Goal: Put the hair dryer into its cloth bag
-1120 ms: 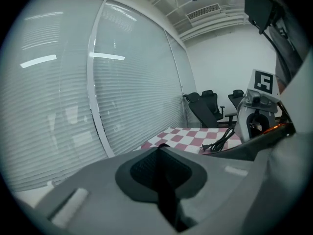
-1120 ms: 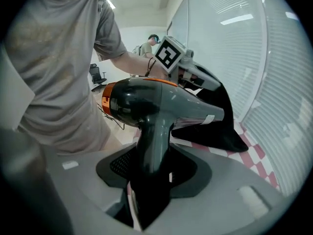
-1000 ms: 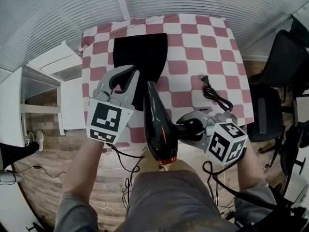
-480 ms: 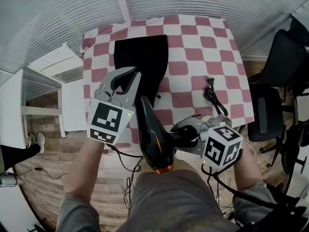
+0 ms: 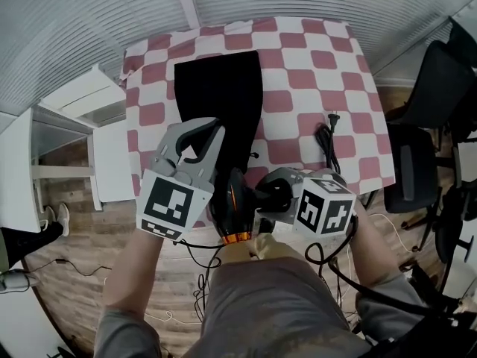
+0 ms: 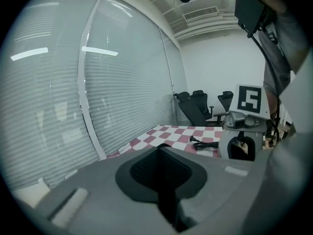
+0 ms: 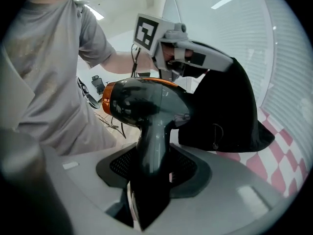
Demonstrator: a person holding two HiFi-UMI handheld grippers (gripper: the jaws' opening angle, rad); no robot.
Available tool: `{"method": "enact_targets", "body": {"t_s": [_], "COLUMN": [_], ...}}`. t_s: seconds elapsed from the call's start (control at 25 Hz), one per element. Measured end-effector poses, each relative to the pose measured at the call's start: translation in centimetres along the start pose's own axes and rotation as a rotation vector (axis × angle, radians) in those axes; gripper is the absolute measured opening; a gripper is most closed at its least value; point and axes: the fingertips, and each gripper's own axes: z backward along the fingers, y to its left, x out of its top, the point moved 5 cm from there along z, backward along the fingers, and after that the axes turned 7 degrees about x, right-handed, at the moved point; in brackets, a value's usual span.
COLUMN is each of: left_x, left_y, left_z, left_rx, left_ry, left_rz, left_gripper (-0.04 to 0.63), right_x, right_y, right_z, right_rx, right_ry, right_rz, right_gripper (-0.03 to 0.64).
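The black cloth bag [image 5: 216, 95] lies on the red-and-white checked table [image 5: 313, 58]. Its near edge is lifted by my left gripper [image 5: 210, 131], which is shut on the cloth. In the right gripper view the bag [image 7: 220, 111] hangs from the left gripper [image 7: 195, 58]. My right gripper [image 5: 270, 197] is shut on the handle of the black hair dryer [image 5: 232, 200], whose orange-ringed rear points at the person. The dryer [image 7: 142, 106] stands up out of the right gripper [image 7: 146, 180], its nose next to the bag's near edge. Both grippers partly hide it in the head view.
The dryer's black power cord [image 5: 328, 139] lies coiled on the table's right side, also seen as the cord [image 6: 205, 142]. A white shelf unit [image 5: 82, 99] stands left of the table, black office chairs [image 5: 440, 88] to the right. Cables trail on the wooden floor.
The right gripper has carried the dryer left and closer to the left gripper. The left gripper has shifted slightly right, with the bag's edge in it.
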Motion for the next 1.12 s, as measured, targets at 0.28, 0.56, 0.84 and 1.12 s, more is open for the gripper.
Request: {"method": "enact_targets", "body": {"t_s": [0.28,0.56,0.84,1.12], "left_x": [-0.2,-0.8,-1.6,-1.7], "left_y": [-1.5,-3.2,-4.3,-5.6], "left_z": [1.3,3.0,3.4,2.7], "left_rx": [-0.061,-0.113,-0.124,-0.128], "left_ry": [0.001,0.051,0.079,0.089], "left_rz": [-0.021,-0.069,-0.03,0.044], "left_gripper": [0.012,0.012,0.012,0.012], "right_x": [-0.1,-0.8,-1.4,-1.4], "right_y": [-2.5,-4.6,-6.8,-7.9], "right_z": [-1.1,-1.1,-0.1,-0.6], "right_rx": [-0.026,-0.098,-0.227,-0.308], "right_ry": [-0.013,-0.01,-0.022,0.0], "right_rz": [-0.103,-0.22,-0.372,-0.458], "right_gripper": [0.209,0.21,0.21,0.21]}}
